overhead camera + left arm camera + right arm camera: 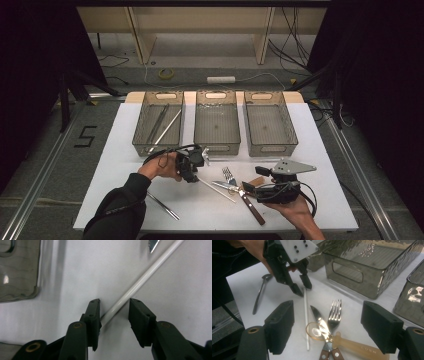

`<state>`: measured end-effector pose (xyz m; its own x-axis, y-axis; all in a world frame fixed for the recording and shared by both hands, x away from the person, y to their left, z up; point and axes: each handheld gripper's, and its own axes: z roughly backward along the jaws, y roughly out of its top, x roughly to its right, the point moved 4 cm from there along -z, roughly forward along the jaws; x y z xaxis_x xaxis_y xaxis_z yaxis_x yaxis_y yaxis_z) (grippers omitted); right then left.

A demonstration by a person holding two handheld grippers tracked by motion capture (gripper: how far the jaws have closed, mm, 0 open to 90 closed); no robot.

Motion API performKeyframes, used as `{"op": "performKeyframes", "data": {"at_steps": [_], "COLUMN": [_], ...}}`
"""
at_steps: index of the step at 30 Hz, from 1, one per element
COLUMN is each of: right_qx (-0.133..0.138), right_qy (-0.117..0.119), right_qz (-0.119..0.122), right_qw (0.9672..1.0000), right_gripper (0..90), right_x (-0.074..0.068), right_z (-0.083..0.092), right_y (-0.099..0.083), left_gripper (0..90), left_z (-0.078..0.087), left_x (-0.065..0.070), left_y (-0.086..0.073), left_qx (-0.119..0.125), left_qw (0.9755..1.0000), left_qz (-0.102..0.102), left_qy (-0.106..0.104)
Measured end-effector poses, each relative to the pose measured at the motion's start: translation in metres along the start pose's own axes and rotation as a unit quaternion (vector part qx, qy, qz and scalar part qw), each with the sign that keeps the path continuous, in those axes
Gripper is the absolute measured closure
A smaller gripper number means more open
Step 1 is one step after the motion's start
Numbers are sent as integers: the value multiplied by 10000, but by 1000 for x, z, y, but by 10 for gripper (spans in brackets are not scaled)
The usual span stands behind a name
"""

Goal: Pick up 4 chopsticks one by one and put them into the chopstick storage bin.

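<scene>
Straddling one white chopstick (140,282) — left gripper (113,312) fingers narrow, not clamped | right gripper (327,327) fingers wide | three bins (215,145)

The high view looks forward and down from above the near edge of the counter (125,200), with three trays towards 12 o'clock. The left gripper view sits close above the counter, looking down along its black jaws at a white chopstick (140,281). The right gripper view looks low across the counter; it shares that chopstick, lying towards 11 o'clock, with both others.
</scene>
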<state>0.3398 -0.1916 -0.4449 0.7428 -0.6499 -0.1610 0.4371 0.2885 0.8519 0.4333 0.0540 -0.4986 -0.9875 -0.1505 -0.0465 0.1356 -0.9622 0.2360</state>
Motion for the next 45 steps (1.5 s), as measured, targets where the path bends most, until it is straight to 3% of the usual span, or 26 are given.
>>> {"op": "performKeyframes", "data": {"at_steps": [7,22,45], "right_qx": [-6,-29,-88], "right_qy": [1,-6,-5], "right_qz": [11,21,42], "right_qw": [10000,10000,10000], "right_gripper": [279,279,279], "right_x": [0,0,-1], "right_z": [0,0,-1], "right_y": [0,0,0], "left_gripper": [723,788,840], "left_z": [0,1,2], "left_x": [7,15,24], "left_y": [0,-1,-4], "left_qx": [-51,-107,-109], "left_qw": [9995,9968,9929], "left_qz": [-305,-792,-1183], "left_qy": [-42,-18,-3]}}
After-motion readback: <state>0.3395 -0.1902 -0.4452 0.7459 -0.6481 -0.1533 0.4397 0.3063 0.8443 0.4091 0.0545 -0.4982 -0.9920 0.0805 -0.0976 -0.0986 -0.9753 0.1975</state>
